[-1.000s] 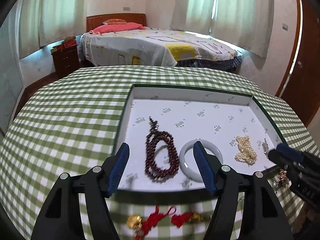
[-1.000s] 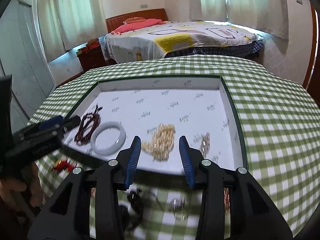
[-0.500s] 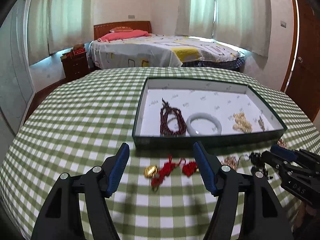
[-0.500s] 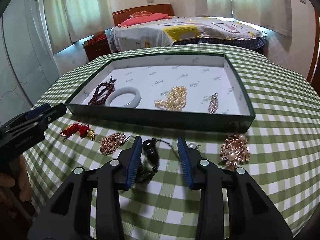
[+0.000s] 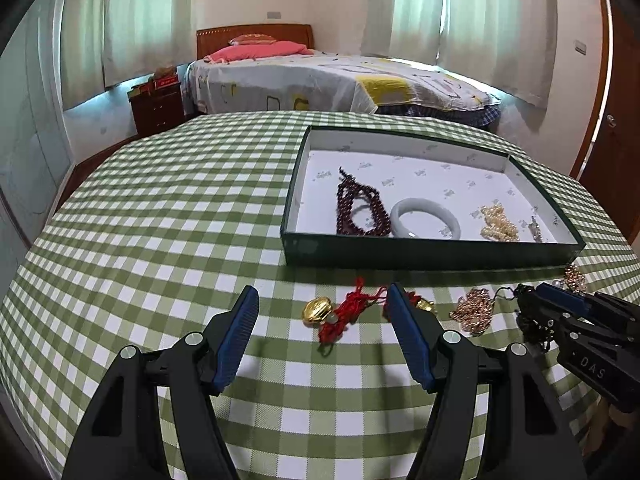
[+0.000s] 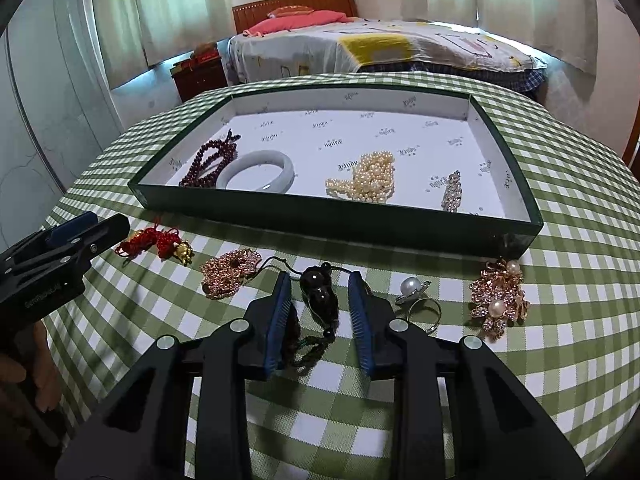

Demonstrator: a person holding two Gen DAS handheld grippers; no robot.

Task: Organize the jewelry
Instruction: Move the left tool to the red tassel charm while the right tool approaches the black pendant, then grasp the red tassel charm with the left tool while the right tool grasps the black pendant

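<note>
A dark green tray [image 5: 424, 249] [image 6: 336, 220] with a white lining holds a dark red bead string [image 5: 360, 208] [image 6: 208, 162], a pale jade bangle [image 5: 425, 224] [image 6: 256, 171], a pearl strand [image 5: 498, 224] [image 6: 366, 182] and a small crystal clip [image 6: 452, 191]. My left gripper [image 5: 319, 308] is open just above a red cord charm with gold pieces [image 5: 340, 312] [image 6: 154, 242]. My right gripper [image 6: 320, 294] is open around a dark gourd pendant on a cord [image 6: 318, 294]. A rose-gold brooch [image 6: 228, 270] [image 5: 474, 312], a pearl ring [image 6: 416, 294] and a pearl brooch [image 6: 498, 296] lie in front of the tray.
The round table has a green checked cloth [image 5: 160, 220] [image 6: 580, 184]. Behind it stand a bed [image 5: 332, 80] and a dark wooden nightstand [image 5: 156, 106]. A brown door [image 5: 616, 120] is at the right.
Both grippers have pulled back from over the tray and dropped toward the near side of the table. The loose pieces in front of the tray now lie between the fingers.
</note>
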